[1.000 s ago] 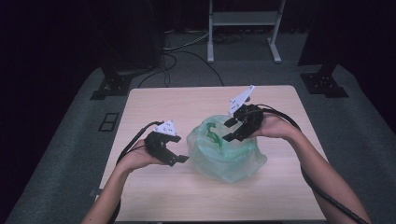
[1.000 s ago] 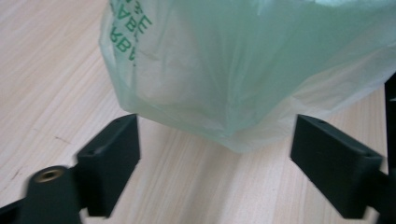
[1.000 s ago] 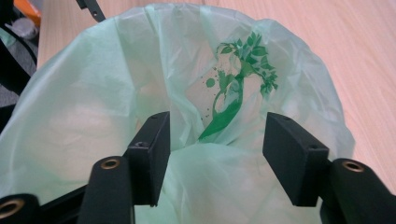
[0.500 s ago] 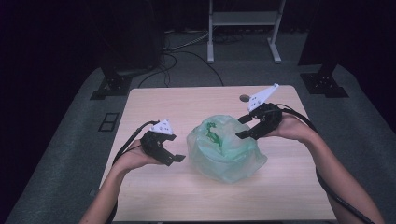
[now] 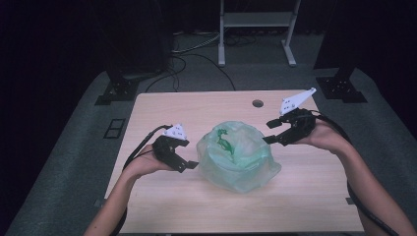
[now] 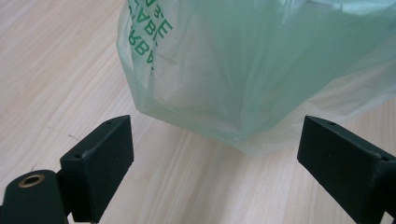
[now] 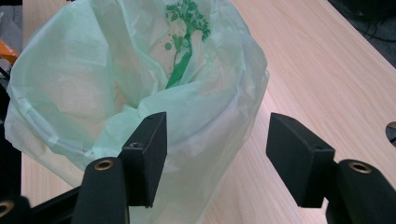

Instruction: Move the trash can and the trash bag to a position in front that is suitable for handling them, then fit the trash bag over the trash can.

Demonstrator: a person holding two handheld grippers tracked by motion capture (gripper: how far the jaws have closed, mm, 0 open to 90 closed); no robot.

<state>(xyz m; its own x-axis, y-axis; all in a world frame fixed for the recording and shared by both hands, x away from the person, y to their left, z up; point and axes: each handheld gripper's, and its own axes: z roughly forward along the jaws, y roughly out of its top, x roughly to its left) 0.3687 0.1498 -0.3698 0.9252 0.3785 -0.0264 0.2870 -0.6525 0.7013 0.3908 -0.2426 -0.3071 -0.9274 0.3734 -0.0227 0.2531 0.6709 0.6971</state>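
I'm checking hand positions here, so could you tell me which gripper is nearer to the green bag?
Left. The left gripper sits right at the green bag's edge; the right gripper hovers apart beside its rim.

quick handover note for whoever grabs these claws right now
Left claw: open, beside the left side of the green bag, holding nothing.
Right claw: open, its jaws have just been opening, nothing between them; it sits at the bag's right edge.
The bag sits mid-table, draped over a round container, mouth open.
Done: bag looks seated over the rim.
Left: probably tidy the overhang; check the fit.
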